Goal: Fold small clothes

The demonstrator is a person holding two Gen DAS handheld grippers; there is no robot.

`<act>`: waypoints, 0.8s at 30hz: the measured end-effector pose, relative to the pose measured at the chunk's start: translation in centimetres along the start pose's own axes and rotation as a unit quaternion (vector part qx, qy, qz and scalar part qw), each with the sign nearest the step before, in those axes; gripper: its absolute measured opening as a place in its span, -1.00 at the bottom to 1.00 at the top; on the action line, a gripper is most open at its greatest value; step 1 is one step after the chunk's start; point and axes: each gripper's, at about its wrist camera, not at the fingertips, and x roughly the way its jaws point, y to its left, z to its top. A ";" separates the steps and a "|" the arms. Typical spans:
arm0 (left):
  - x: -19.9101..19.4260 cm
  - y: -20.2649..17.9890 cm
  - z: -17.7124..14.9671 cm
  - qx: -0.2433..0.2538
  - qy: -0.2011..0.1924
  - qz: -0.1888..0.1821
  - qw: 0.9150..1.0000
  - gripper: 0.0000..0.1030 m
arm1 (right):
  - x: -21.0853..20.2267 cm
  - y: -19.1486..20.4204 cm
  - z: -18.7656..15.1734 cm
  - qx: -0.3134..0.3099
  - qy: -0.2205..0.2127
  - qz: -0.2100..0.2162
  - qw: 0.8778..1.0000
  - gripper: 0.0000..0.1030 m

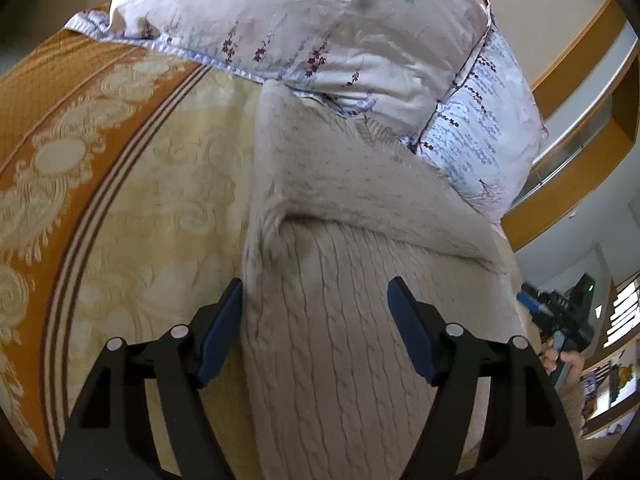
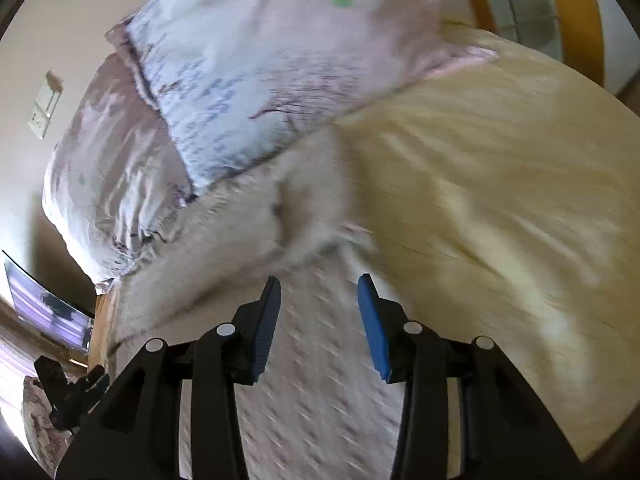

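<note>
A beige cable-knit sweater (image 1: pixel 340 340) lies on the bed, with a fuzzy part folded across its upper portion (image 1: pixel 352 184). My left gripper (image 1: pixel 316 300) is open just above the sweater's knit panel, its left finger near the sweater's left edge. In the right wrist view the same sweater (image 2: pixel 312 360) is blurred by motion. My right gripper (image 2: pixel 319 300) is open and empty above it, near the sweater's right edge.
The bed has a cream and orange patterned cover (image 1: pixel 100 184). Floral pillows (image 1: pixel 320 32) lie at the head, touching the sweater's top; they also show in the right wrist view (image 2: pixel 240 80). A wooden bed frame (image 1: pixel 580 152) is at the right.
</note>
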 end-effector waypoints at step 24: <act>-5.0 -1.3 -11.3 -0.045 0.074 -0.163 0.983 -0.48 | -4.6 -4.1 -10.3 -0.036 0.157 0.232 0.959 -0.49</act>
